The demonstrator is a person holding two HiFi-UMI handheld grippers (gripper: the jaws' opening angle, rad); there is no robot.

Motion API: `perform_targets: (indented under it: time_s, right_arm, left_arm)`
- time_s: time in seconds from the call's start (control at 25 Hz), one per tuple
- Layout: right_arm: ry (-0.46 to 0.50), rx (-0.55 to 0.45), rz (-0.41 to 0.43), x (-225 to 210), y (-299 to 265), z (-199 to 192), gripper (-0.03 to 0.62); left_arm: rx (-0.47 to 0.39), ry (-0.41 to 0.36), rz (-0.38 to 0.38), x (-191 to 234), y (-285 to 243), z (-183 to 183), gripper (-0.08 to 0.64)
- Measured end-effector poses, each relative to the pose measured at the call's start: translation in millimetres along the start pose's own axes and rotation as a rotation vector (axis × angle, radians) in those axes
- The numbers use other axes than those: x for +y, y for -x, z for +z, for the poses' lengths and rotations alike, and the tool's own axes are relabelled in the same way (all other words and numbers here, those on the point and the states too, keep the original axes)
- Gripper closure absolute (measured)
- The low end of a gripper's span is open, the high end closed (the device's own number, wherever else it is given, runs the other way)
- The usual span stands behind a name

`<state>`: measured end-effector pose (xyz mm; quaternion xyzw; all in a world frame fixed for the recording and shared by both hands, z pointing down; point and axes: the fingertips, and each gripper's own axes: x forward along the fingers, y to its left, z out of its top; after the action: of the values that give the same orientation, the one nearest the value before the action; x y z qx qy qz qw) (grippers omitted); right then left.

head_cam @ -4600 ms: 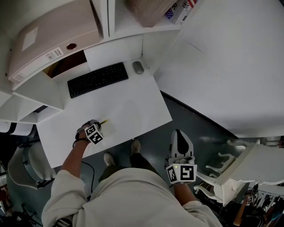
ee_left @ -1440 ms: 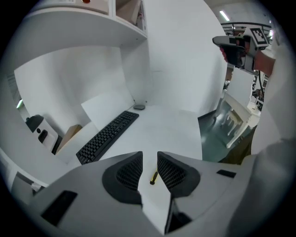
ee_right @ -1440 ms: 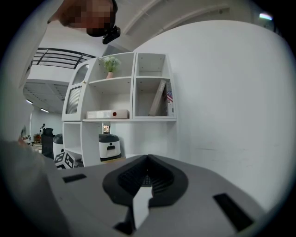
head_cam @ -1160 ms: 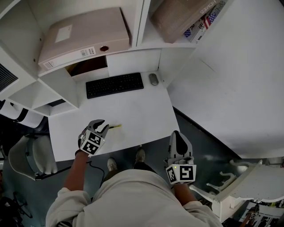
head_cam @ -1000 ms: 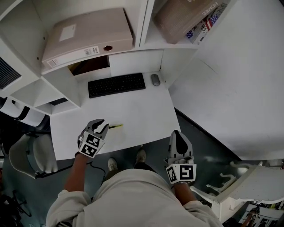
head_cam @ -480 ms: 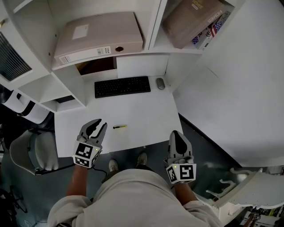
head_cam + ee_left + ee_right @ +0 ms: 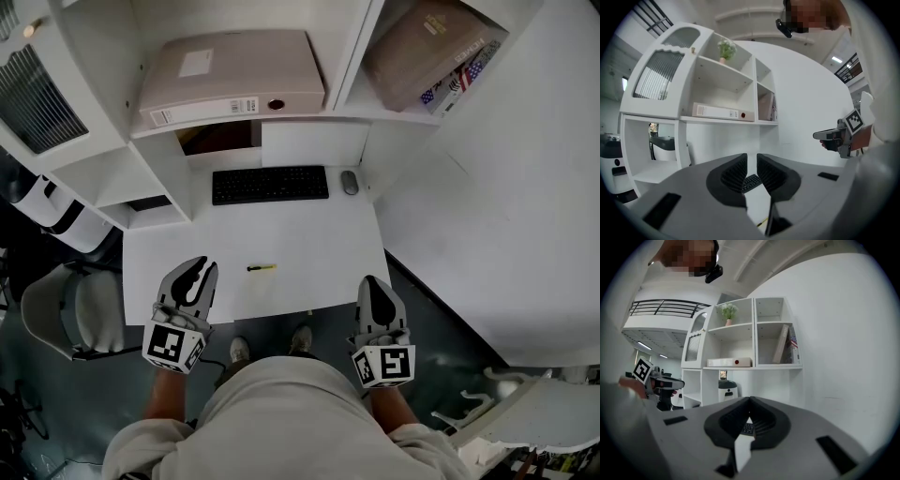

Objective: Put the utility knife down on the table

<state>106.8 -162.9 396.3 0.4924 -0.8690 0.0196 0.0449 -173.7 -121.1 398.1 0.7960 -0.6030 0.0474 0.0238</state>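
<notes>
The utility knife [image 7: 262, 268] lies ungripped on the bench [image 7: 319, 234].
Head view: it sits mid-frame, well apart from left gripper [image 7: 192, 274] and right gripper [image 7: 375, 286]. Left gripper view: fingers [image 7: 733, 171], just closing, slightly apart, empty. Right gripper view: fingers [image 7: 733, 420] together, empty. Risk: a low sweep could knock it off.

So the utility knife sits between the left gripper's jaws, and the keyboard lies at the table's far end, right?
No. The head view shows the utility knife lying on the table; the jaws of the left gripper, just now closing, are apart with nothing between. The rest holds.
</notes>
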Motion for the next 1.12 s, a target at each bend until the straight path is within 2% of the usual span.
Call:
perform_targets:
  time_s: [0.52, 1.12]
  right_arm:
    - [0.019, -0.01, 0.039, 15, -5, 8, 0.589]
    - [0.033, -0.015, 0.066, 25, -4, 8, 0.589]
  left_arm:
    - [-0.113, -0.009, 0.106, 17, 32, 28, 0.558]
    - [-0.129, -0.02, 0.118, 18, 42, 31, 0.56]
